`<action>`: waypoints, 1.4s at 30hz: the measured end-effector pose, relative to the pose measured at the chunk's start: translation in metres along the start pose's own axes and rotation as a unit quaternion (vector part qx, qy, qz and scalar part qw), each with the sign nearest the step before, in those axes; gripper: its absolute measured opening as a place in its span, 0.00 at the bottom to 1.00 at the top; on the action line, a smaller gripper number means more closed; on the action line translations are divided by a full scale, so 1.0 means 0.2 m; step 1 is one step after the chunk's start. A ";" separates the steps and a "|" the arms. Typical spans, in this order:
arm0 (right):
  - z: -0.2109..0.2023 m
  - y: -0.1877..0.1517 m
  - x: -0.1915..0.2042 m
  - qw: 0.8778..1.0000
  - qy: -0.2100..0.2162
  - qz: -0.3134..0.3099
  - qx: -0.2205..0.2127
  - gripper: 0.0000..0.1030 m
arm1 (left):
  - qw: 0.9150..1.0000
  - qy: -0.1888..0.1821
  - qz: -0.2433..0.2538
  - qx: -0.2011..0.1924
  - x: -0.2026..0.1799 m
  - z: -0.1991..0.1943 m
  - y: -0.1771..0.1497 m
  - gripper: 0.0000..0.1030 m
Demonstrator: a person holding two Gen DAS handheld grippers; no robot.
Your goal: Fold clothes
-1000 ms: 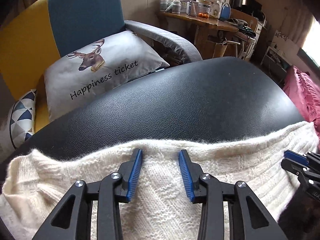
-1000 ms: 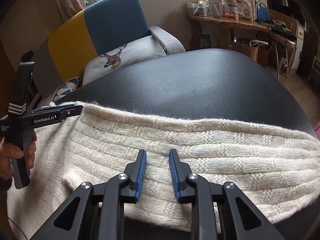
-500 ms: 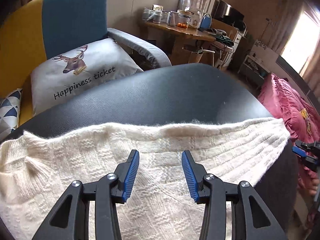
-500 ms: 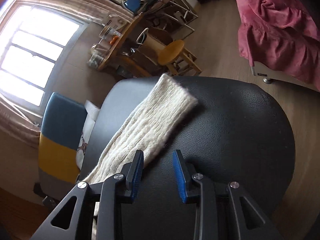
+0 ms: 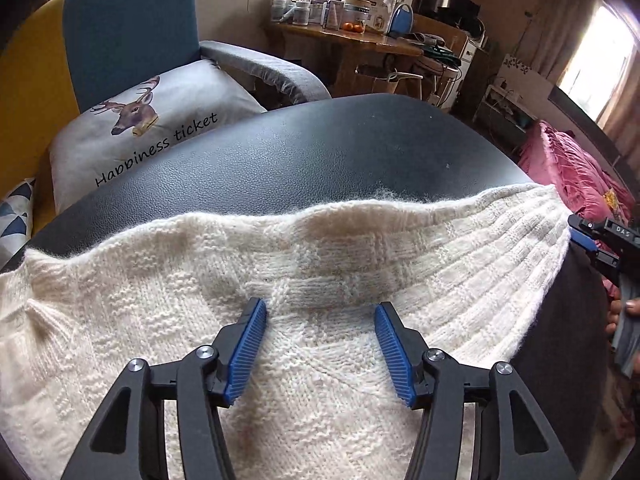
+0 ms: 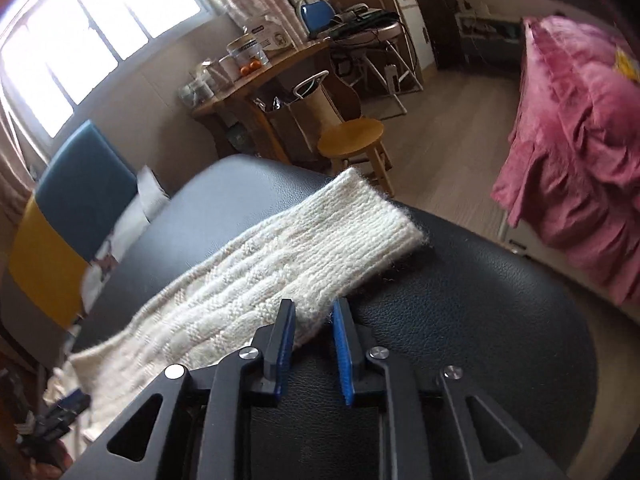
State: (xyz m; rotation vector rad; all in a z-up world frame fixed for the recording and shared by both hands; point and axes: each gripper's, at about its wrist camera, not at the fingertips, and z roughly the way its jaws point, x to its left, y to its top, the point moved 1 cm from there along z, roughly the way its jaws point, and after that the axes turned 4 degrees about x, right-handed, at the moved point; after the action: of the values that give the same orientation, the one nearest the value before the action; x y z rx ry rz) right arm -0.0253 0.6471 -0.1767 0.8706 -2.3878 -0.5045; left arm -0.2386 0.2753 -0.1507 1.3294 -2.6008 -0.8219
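Left tool hovers spread wide above the cream sweater; right tool gapes narrowly, seemingly straddling the sleeve edge.

Sweater lies across the near edge of the worktop, sleeve out toward its right edge. Cushion on sofa behind, bed off to the right.

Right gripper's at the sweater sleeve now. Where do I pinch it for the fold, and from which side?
Pinch the sleeve near its ribbed cuff, on the near long edge where the right gripper sits open. Come in low along the black cushion; the sleeve lies flat with that edge exposed.
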 end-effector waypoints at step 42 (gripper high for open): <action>-0.03 -0.19 0.36 0.951 -0.156 -0.241 0.113 0.07 | 0.999 -0.035 0.011 -0.007 0.03 -0.03 -0.03 0.66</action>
State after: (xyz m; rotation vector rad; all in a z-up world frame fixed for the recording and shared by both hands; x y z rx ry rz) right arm -0.0497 0.5705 -0.1644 1.6022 -2.5446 -0.5950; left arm -0.2366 0.2654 -0.1503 1.2873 -2.6521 -0.8978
